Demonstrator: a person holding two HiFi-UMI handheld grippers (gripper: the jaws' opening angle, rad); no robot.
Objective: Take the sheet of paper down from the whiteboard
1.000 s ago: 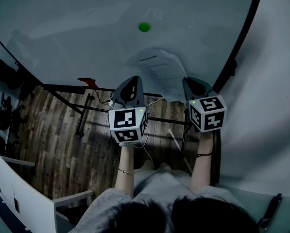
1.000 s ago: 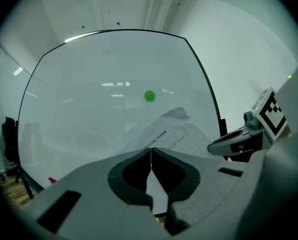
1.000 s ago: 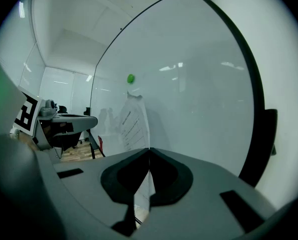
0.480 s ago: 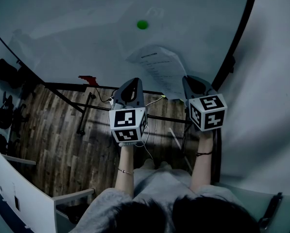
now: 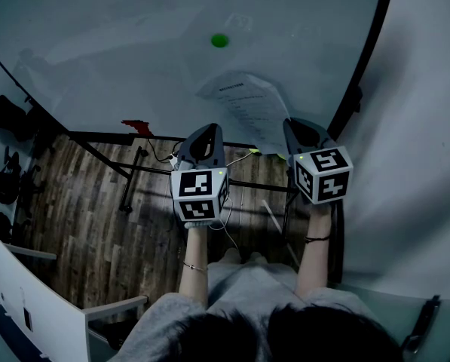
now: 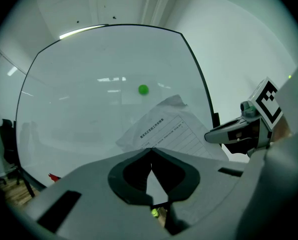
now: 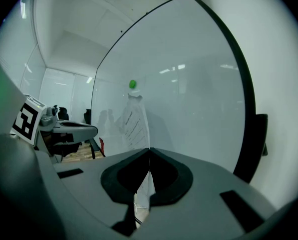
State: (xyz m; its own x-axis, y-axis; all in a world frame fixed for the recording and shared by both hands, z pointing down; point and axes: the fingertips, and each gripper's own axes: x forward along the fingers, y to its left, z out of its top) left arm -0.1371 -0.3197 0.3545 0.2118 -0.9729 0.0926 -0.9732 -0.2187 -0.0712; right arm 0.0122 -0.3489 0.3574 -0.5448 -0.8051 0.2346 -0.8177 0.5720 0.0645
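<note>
A printed sheet of paper (image 5: 247,108) hangs slanted against the whiteboard (image 5: 119,51), its crumpled top just below and to the right of a green magnet (image 5: 220,41). My right gripper (image 5: 300,130) is shut on the sheet's lower right part; in the right gripper view the paper (image 7: 134,121) runs down into the closed jaws (image 7: 149,150). My left gripper (image 5: 207,127) is shut beside the sheet's lower left edge, with nothing visibly held. In the left gripper view its tips (image 6: 151,149) lie in front of the paper (image 6: 168,131), with the magnet (image 6: 143,89) above.
The whiteboard's black frame (image 5: 368,59) curves down the right, with a white wall (image 5: 420,164) beyond. Its stand's black legs (image 5: 127,179) rest on a wooden floor (image 5: 81,225). A small red object (image 5: 138,127) sits by the lower frame. Dark chairs (image 5: 2,111) stand at far left.
</note>
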